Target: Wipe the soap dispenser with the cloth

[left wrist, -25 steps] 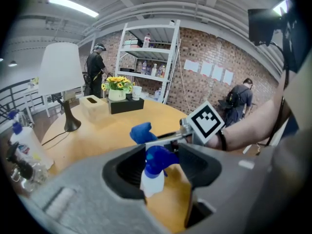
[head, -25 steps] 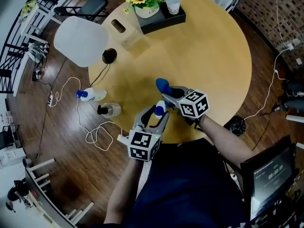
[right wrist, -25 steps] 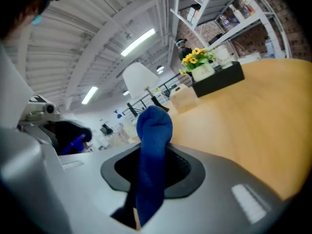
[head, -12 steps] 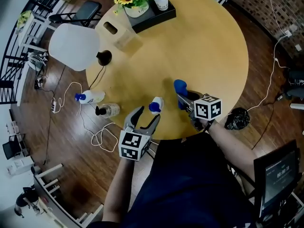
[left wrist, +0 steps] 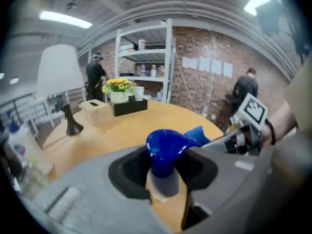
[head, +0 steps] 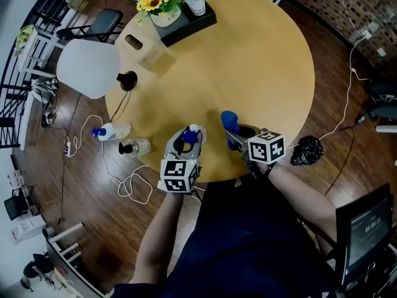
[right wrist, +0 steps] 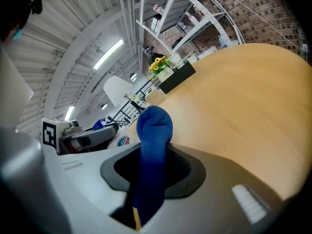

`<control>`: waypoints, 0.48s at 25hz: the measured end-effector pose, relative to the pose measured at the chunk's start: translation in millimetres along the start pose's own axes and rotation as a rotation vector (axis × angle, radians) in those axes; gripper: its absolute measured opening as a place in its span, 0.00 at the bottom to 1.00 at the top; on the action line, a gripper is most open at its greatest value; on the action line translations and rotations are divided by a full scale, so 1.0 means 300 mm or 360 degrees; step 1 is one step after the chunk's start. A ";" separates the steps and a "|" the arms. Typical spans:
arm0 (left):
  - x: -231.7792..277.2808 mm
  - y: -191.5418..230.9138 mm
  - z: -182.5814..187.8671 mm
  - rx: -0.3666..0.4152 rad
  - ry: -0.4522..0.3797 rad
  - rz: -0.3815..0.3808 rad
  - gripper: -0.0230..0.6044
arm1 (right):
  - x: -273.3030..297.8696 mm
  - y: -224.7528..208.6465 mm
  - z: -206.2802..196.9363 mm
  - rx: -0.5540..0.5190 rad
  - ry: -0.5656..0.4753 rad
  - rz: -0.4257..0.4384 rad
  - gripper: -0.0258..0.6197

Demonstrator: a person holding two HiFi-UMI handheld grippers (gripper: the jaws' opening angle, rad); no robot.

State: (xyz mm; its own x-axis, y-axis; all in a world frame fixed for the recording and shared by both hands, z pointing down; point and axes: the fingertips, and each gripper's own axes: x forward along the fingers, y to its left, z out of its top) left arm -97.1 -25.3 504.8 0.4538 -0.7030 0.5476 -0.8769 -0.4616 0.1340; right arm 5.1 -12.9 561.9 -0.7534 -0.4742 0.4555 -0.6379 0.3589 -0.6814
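The soap dispenser (head: 190,133), a pale bottle with a blue pump head, stands near the round wooden table's (head: 260,61) front edge. My left gripper (head: 188,136) has just been closing and is now shut on it; in the left gripper view the dispenser (left wrist: 163,155) sits clamped between the jaws. My right gripper (head: 236,134) is shut on a blue cloth (head: 229,121), whose folded end sticks up above the jaws (right wrist: 153,140). The cloth hangs a short way to the right of the dispenser, apart from it.
At the table's far side stand a white lamp (head: 87,67), a tissue box (head: 149,51) and a black tray (head: 192,20) with sunflowers and a cup. Two bottles (head: 111,131) and cables lie on the floor at left. A black bag (head: 308,149) sits at right.
The left gripper's jaws stood wide open around the dispenser and have now shut on it. The right gripper has carried the cloth to the right, away from the dispenser.
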 end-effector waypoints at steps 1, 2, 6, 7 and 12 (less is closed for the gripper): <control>-0.011 0.025 0.008 -0.0202 -0.0062 0.0014 0.27 | -0.004 0.003 0.002 -0.0003 -0.0003 0.0001 0.22; -0.023 0.058 0.006 -0.0411 -0.0128 0.0029 0.27 | -0.007 0.004 0.004 -0.0005 -0.0006 0.0001 0.22; -0.062 0.180 -0.100 -0.1150 -0.0306 0.0051 0.27 | -0.006 0.009 0.014 -0.0033 0.0008 -0.0008 0.22; -0.070 0.191 -0.129 -0.1273 -0.0342 0.0047 0.27 | -0.001 0.013 0.019 -0.0047 0.0015 -0.0012 0.22; -0.104 0.201 -0.217 -0.1669 -0.0503 0.0031 0.27 | 0.072 0.116 0.078 -0.0266 0.0040 -0.0002 0.21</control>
State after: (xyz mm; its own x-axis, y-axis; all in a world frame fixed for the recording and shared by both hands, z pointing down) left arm -174.6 4.1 549.6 0.3272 -0.8815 0.3405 -0.5156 0.1354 0.8461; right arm -29.6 -29.5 534.7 -0.7550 -0.4555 0.4718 -0.6550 0.4881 -0.5768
